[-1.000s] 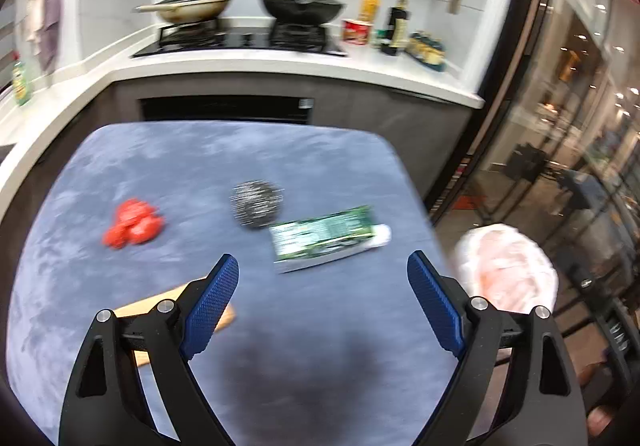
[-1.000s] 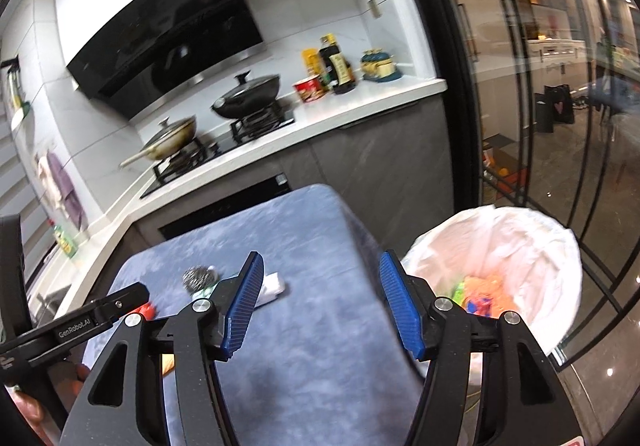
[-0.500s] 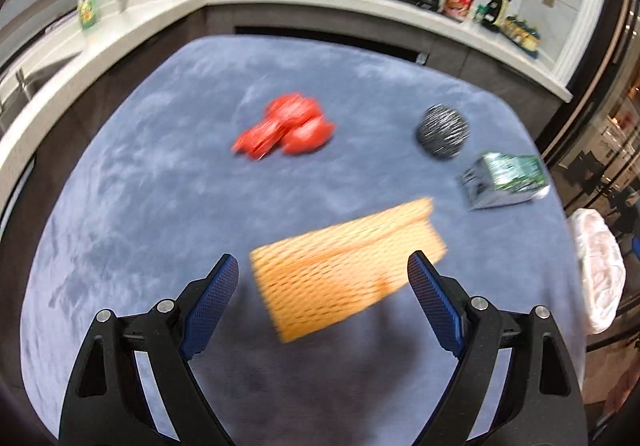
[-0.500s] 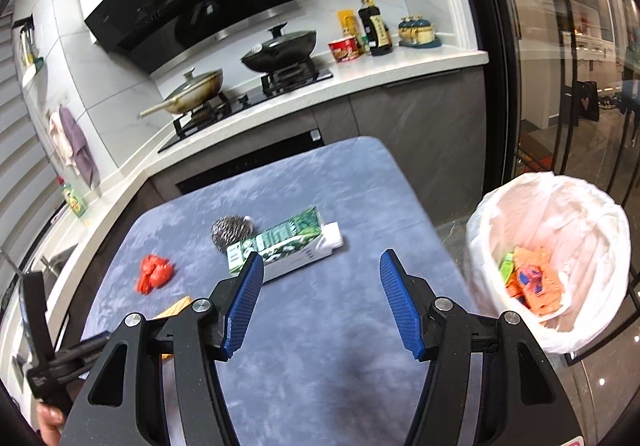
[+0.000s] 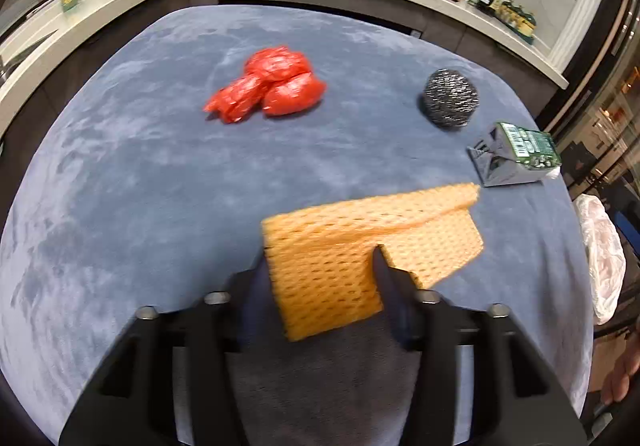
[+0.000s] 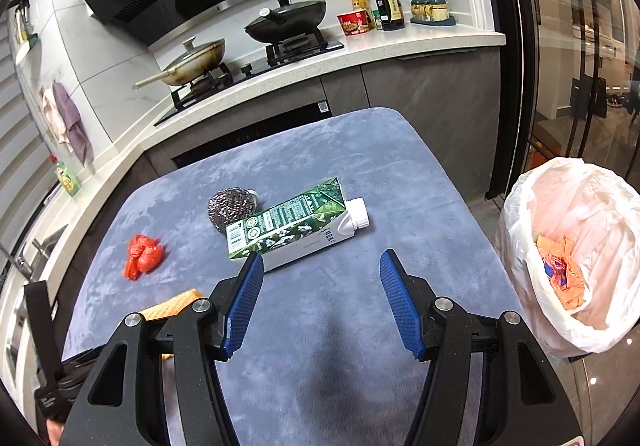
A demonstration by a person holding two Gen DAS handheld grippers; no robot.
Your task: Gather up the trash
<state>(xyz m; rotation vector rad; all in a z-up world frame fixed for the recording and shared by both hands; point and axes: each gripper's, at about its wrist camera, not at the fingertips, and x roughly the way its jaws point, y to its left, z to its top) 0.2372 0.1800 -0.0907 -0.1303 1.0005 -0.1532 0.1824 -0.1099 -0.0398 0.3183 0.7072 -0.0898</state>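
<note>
The bin (image 6: 576,258) stands off the table's (image 5: 140,174) 3 o'clock edge. The carton (image 6: 292,226) looks stiff and light, best taken across its body. The net (image 5: 360,246) is soft and crushable; the left gripper (image 5: 320,270) pinches its near end, fingertips hidden. The right gripper (image 6: 320,298) gapes wide, empty.

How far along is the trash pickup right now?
Done: the lined bin already holds some orange scraps. In hand: the left gripper is shut on the orange foam net. Left on the blue table: red bag, steel scrubber, green carton. The right gripper is open, holding nothing.
</note>
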